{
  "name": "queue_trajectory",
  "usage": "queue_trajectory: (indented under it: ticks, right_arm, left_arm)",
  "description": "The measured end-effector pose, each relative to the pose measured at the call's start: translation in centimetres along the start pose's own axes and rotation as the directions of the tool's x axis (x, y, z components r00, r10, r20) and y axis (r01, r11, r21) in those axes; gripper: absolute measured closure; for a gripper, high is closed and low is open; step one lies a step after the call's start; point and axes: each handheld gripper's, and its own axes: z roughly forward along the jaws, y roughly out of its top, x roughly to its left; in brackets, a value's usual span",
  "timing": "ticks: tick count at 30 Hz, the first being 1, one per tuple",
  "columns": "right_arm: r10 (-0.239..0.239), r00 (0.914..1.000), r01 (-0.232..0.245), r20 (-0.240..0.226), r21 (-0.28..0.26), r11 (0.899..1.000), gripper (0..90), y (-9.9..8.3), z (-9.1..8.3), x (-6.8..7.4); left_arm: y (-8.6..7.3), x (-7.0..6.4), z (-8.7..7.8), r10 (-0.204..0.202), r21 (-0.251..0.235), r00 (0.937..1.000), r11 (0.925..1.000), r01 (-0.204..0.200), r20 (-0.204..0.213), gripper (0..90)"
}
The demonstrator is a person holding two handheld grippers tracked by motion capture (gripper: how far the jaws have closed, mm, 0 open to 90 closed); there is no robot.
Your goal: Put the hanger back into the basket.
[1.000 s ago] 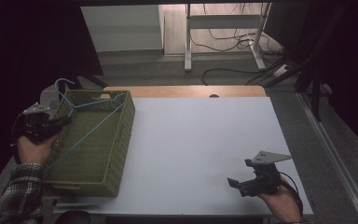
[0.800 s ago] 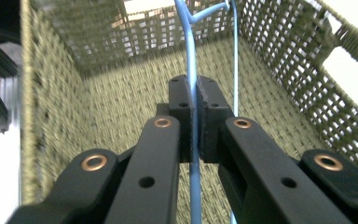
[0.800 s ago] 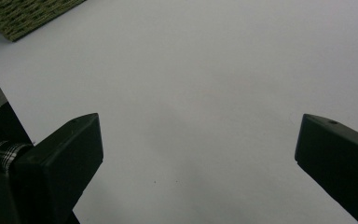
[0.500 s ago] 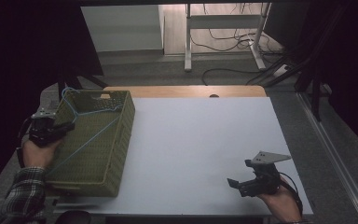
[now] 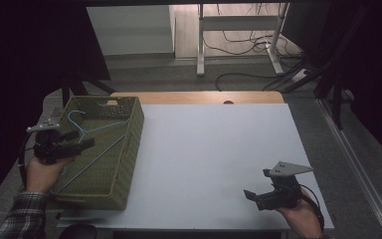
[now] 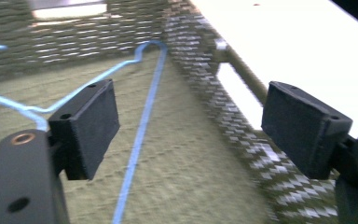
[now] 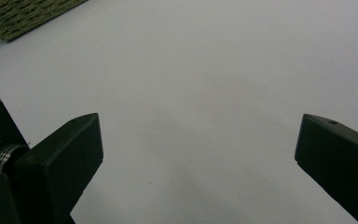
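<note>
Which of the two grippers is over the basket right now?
The left gripper, jaws open above the green woven basket and the blue wire hanger inside it. The right gripper sits over bare white tabletop, far from the basket.

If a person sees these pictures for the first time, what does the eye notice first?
Probably the green woven basket at the left edge of the white table, with a thin blue wire hanger lying inside. The left gripper hovers open over it; the right gripper waits open near the table's front right corner.
</note>
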Motion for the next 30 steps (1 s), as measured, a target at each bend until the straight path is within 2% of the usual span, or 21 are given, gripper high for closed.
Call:
queue_trajectory:
  ticks: [5,8,10,15,18,22,25,30]
  right_arm:
    - [-0.004,0.9998,0.004,0.017,-0.008,1.0,0.5,0.1,-0.3,0.1]
    - [-0.002,0.9998,0.002,0.02,-0.014,1.0,0.1,0.0,-0.5,0.2]
    - [0.0,0.9997,0.0,0.023,-0.017,1.0,0.0,-0.1,-0.5,0.1]
    - [0.008,0.9994,-0.007,0.034,-0.026,1.0,0.0,-0.3,-0.8,0.0]
    - [0.016,0.9989,-0.014,0.043,-0.035,0.999,0.0,-0.5,-0.9,-0.1]
    - [0.028,0.9981,-0.026,0.054,-0.044,0.999,0.0,-0.7,-1.2,-0.4]
    - [0.033,0.9972,-0.031,0.067,-0.04,0.999,0.0,-0.9,-1.2,-0.5]
    - [0.033,0.9967,-0.031,0.074,-0.027,0.999,0.0,-1.2,-1.1,-0.6]
  left_arm:
    - [-0.4,-2.1,-0.7,0.021,-0.008,0.9976,0.9998,-0.021,0.066,9.8]
    - [-1.0,-3.6,-1.0,0.027,-0.024,0.9935,0.9994,-0.025,0.11,7.5]
    - [-1.4,-4.4,-1.1,0.023,-0.031,0.9925,0.9993,-0.019,0.12,7.4]
    - [-2.6,-6.4,-1.1,0.047,-0.034,0.987,0.9985,-0.043,0.154,4.6]
    - [-3.3,-7.4,-1.0,0.075,-0.048,0.9846,0.9965,-0.069,0.158,3.2]
    - [-4.3,-8.9,-0.7,0.129,-0.048,0.9837,0.9912,-0.124,0.125,1.2]
    - [-5.0,-9.4,-0.2,0.133,-0.041,0.9814,0.9909,-0.128,0.138,1.1]
    - [-5.9,-10.0,0.6,0.149,-0.028,0.9806,0.9887,-0.147,0.127,1.0]
